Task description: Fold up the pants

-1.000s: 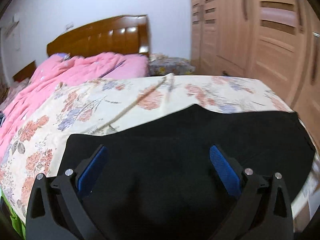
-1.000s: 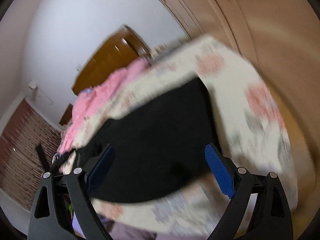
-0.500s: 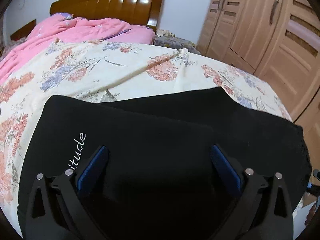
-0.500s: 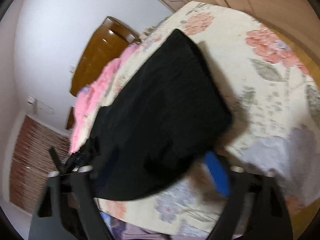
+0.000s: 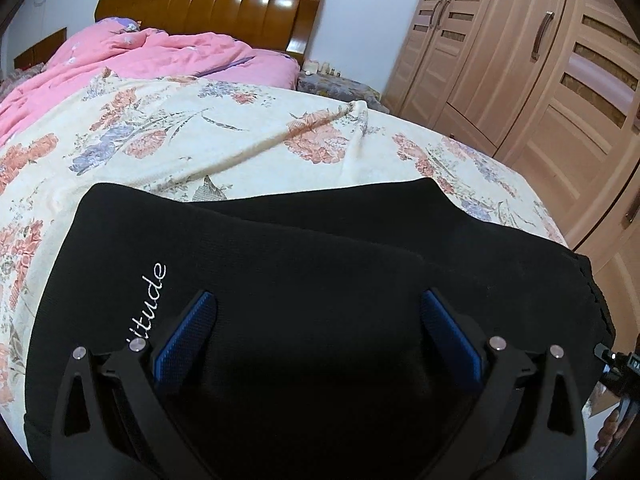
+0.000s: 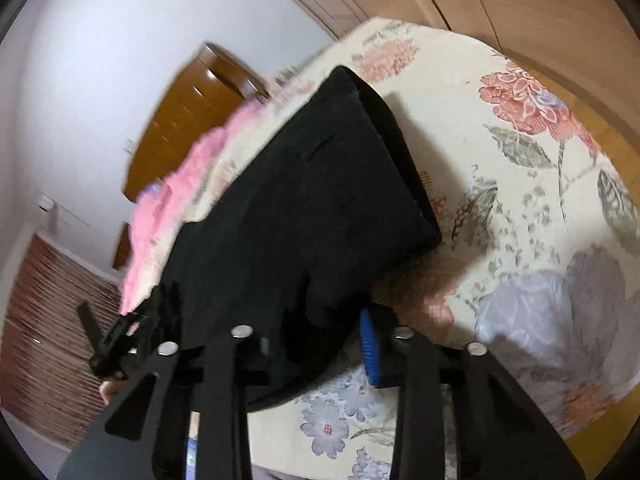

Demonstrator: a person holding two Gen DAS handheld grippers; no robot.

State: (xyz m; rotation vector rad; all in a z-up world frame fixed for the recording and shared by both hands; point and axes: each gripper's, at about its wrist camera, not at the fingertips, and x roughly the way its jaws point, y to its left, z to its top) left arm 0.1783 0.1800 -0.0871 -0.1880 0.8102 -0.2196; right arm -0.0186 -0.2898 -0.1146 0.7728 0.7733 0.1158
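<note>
Already folded over on itself, the black pants (image 5: 304, 264) lie at the bed's (image 5: 168, 136) foot edge on the floral sheet. Left gripper (image 5: 316, 332) stands wide above the cloth, pads clear. Right gripper (image 6: 316, 344) is closing, jaws narrow, a bunched corner of the pants between them.

Bed: wide, with a glossy brown wooden headboard (image 5: 208, 8) at the far end.
Cover: a cream floral blanket (image 5: 192, 140) spreads over the near part of the mattress, rumpled into a long diagonal ridge.
On the blanket: black pants (image 5: 300, 280), folded flat near the front edge.
Far end: pink quilt (image 5: 132, 56), bunched below the headboard.
</note>
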